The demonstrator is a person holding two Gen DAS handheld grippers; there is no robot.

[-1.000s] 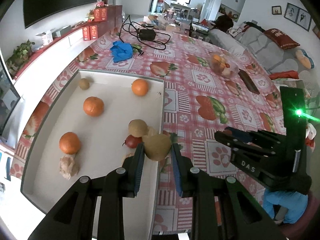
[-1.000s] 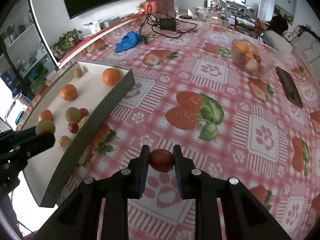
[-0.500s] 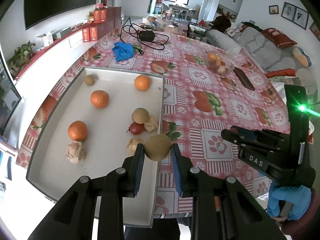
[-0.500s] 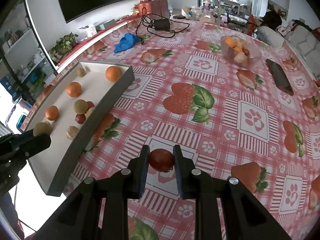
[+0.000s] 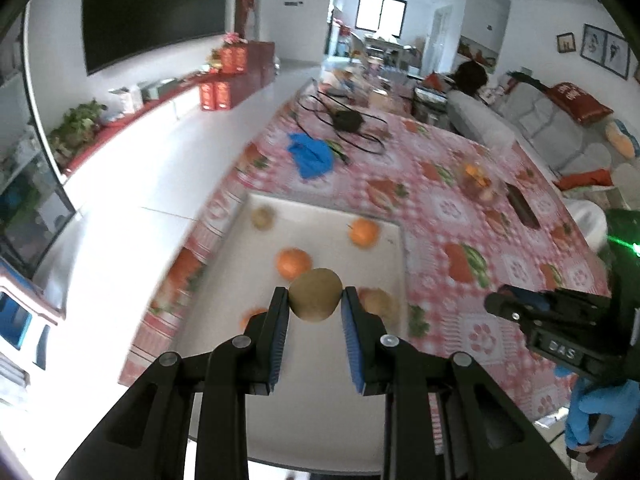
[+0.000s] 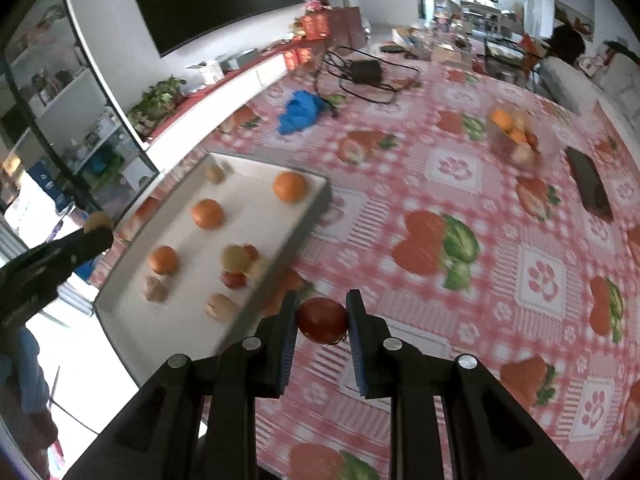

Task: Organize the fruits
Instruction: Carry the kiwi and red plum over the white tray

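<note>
My left gripper [image 5: 315, 300] is shut on a brown-green kiwi [image 5: 315, 295] and holds it high above the white tray [image 5: 320, 220]. My right gripper [image 6: 322, 316] is shut on a small red fruit [image 6: 322, 320] above the tablecloth, right of the tray [image 6: 256, 168]. The tray holds oranges [image 6: 289, 186], another kiwi [image 6: 236, 258], a red fruit [image 6: 234, 279] and several pale lumps. The left gripper also shows at the left edge of the right wrist view [image 6: 94, 230].
A clear bowl of fruit [image 6: 514, 140] stands far right on the strawberry tablecloth [image 6: 460, 184]. A dark flat case [image 6: 590, 184] lies beside it. A blue cloth [image 6: 300, 112] and a black cable bundle [image 6: 364, 74] lie at the far end.
Both grippers have risen and pulled back from the table, each keeping its fruit. The tray and table look smaller and farther away.
</note>
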